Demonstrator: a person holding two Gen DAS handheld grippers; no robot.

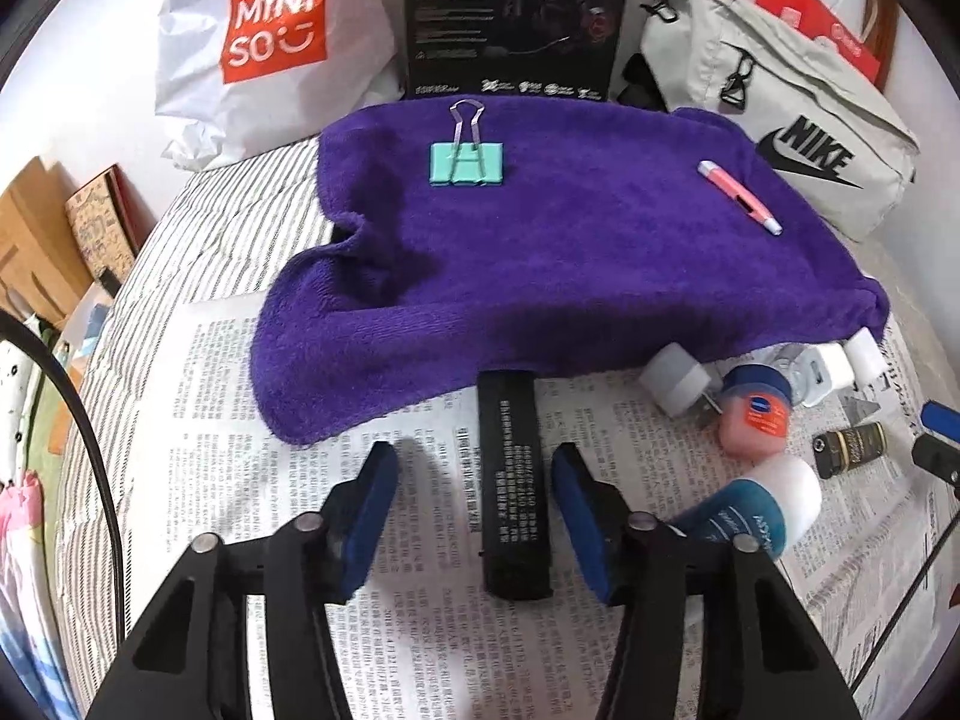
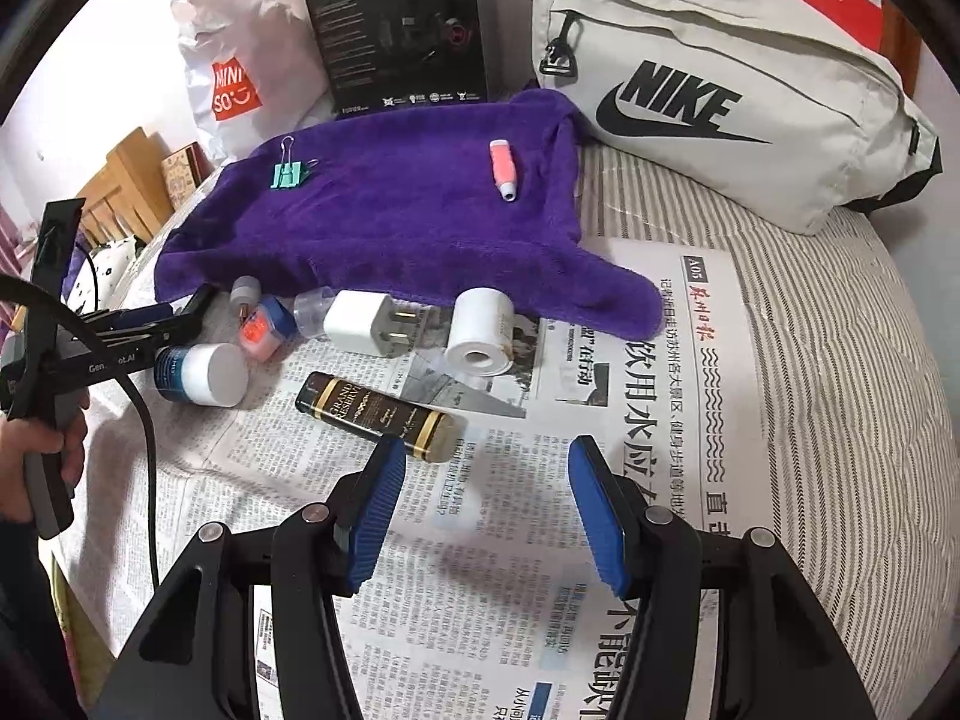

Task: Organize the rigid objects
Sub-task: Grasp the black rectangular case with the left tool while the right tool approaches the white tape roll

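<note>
Left wrist view
Left claw [image 1: 474, 516]: half open, with the black battery stick [image 1: 513, 486] seen between the blue pads [image 1: 372, 522]; neither pad is touching it yet.
Good grip: the stick should be kept in the middle and squeezed on its long sides, so it is not tipped.
Where things are: the stick is lying on the newspaper [image 1: 252, 420] on the bed, just in front of the purple towel [image 1: 540, 252].
On the towel: a green binder clip [image 1: 467, 163] and a pink pen [image 1: 739, 197], well apart.

Right wrist view
Right claw [image 2: 486, 510]: half open, nothing is held.
Nearby: a black and gold tube [image 2: 378, 414] is just beside its left pad.
Containers: a grey Nike bag [image 2: 720, 108] and a white Miniso bag [image 2: 240, 60] are at the back; what is inside cannot be told.
</note>
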